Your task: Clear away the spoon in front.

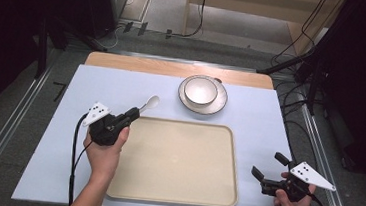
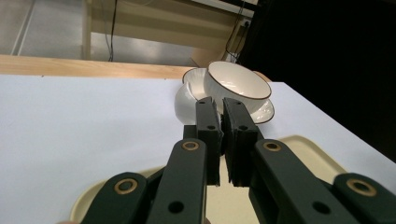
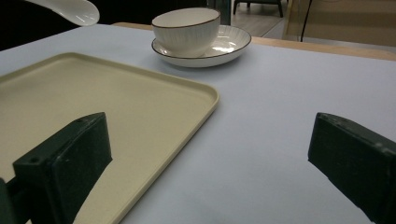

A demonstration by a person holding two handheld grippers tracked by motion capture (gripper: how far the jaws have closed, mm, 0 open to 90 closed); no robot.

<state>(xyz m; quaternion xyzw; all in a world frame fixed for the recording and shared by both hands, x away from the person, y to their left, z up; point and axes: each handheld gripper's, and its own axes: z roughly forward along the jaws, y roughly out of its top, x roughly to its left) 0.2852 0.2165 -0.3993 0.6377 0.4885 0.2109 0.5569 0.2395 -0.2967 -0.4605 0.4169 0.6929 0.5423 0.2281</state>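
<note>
Left gripper [image 1: 136, 112] clamped on spoon [image 1: 150, 102] near bowl [image 1: 200, 90] on saucer [image 1: 219, 105], beside tray [image 1: 176, 157]; right gripper [image 1: 268, 172] agape.

Bench [image 1: 47, 136]: pale blue top, bare wooden strip along its far edge.
Tray [image 1: 176, 162]: cream, empty, lying flat at the near middle.
Saucer [image 1: 219, 103]: beyond the tray, carrying a white bowl [image 1: 200, 90].

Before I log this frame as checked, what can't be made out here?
- White ceramic spoon: its handle is hidden between the left gripper's closed jaws in the high view and the left gripper view.
- White ribbed bowl: its inside is hidden by its wall in the right gripper view.
- Beige plastic tray: mostly covered by jaws in the left gripper view.
</note>
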